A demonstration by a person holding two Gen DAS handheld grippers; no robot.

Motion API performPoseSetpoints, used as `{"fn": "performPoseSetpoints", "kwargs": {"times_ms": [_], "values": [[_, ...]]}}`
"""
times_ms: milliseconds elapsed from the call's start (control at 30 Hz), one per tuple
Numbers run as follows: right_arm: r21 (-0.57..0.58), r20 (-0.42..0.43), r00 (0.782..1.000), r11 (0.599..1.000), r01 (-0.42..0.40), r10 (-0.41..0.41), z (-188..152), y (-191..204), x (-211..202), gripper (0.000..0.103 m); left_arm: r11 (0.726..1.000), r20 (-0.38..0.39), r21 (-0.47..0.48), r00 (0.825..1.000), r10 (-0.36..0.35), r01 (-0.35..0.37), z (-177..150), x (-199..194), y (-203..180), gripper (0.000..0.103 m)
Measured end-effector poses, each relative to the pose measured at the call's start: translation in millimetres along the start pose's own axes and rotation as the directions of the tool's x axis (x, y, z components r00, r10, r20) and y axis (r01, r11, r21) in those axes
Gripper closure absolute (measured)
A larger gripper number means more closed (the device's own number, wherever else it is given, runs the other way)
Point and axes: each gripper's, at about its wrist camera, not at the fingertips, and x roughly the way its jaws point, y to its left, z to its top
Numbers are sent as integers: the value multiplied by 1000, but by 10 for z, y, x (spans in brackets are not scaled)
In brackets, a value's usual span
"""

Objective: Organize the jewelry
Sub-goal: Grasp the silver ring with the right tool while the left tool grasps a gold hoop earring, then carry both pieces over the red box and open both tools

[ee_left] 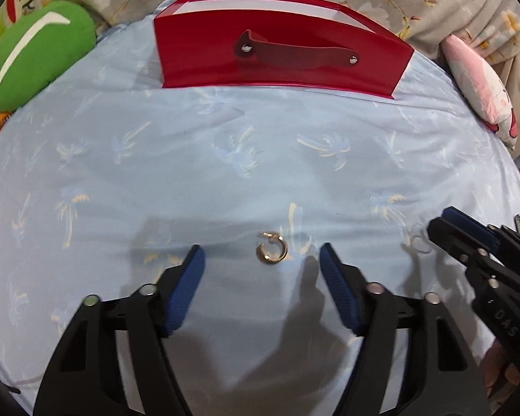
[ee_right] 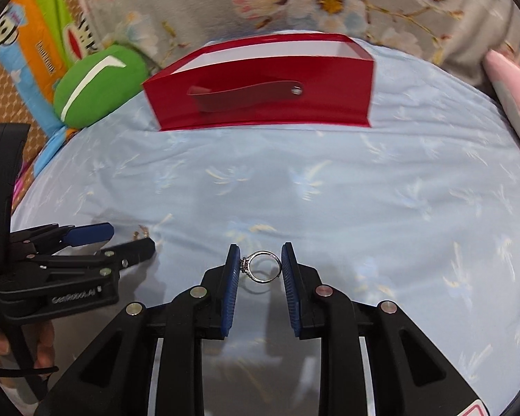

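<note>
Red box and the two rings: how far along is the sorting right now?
Nothing looks stored yet; I can't see inside the red box. In hand: the right claw is shut on the silver ring, held between its pads above the blue sheet. Left: the gold ring lies on the sheet between the open pads of the left claw, not gripped. Both rings are short of the box.

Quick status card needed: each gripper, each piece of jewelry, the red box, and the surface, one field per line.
left gripper: open, fingers either side of the gold ring, not touching it
gold ring: lying on the sheet
right gripper: fingers closed on the silver ring
silver ring: upright between the blue pads, stone end against the left pad
red box: open top, strap handle on front, at the far side of the sheet
surface: light blue sheet
</note>
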Motion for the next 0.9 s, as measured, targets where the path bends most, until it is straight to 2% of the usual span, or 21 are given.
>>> {"fn": "performPoseSetpoints", "kwargs": {"times_ms": [67, 133, 200, 600, 767, 900], "values": [[17, 3, 1000, 1000, 1, -1, -25, -68, -12, 80, 1000, 12, 16, 1000, 15, -15, 23, 19, -45, 56], [24, 6, 1000, 1000, -2, 2, -36, -90, -10, 80, 999, 22, 22, 999, 23, -24, 31, 24, -67, 79], [28, 10, 1000, 1000, -8, 8, -35, -92, -9, 80, 1000, 23, 18, 1000, 12, -12, 35, 24, -58, 87], [35, 58, 998, 999, -30, 28, 27, -61, -136, 80, 998, 46, -19, 997, -56, 57, -16, -215, 89, 87], [19, 113, 993, 999, -34, 31, 190, -36, -319, 80, 998, 103, -19, 993, -52, 54, 124, -462, 163, 87], [-19, 174, 984, 1000, -20, 23, 450, -18, -475, 80, 999, 158, -14, 987, -31, 33, 352, -651, 235, 87]]}}
